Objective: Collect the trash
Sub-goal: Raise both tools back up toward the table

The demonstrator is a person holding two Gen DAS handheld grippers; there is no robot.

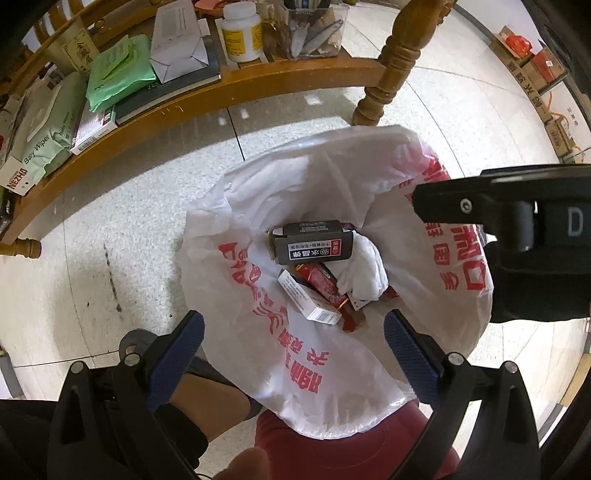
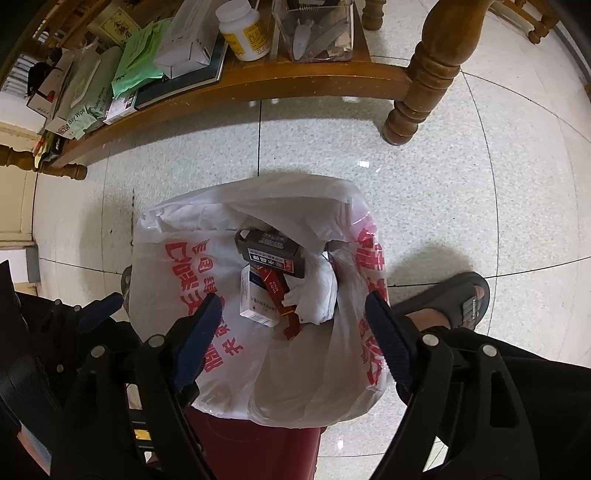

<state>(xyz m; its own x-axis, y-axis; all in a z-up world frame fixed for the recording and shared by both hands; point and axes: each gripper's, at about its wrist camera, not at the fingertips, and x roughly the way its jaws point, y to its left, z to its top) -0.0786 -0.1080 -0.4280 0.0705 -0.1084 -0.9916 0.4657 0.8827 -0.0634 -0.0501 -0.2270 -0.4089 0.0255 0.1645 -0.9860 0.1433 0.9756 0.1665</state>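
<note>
A white plastic bag with red print [image 1: 424, 273] [image 2: 192, 266] lines a red bin [image 1: 354, 450] [image 2: 258, 446] on the floor. Inside lie a dark grey box [image 1: 314, 245] [image 2: 273, 251], a white box [image 1: 308, 301] [image 2: 255, 299], a red pack [image 1: 325, 284] [image 2: 280, 295] and crumpled white tissue [image 1: 365, 269] [image 2: 317, 295]. My left gripper [image 1: 293, 328] is open and empty above the bag's near side. My right gripper [image 2: 293, 308] is open and empty over the bag; its body shows in the left wrist view [image 1: 517, 218].
A low wooden shelf [image 1: 258, 85] [image 2: 295, 79] behind the bin holds a white pill bottle [image 1: 242, 31] [image 2: 243, 29], a clear box [image 1: 314, 29], green wipes packs [image 1: 118, 70] and books. A turned table leg [image 1: 391, 70] [image 2: 424, 85] stands right. A sandalled foot [image 2: 454, 302] is beside the bin.
</note>
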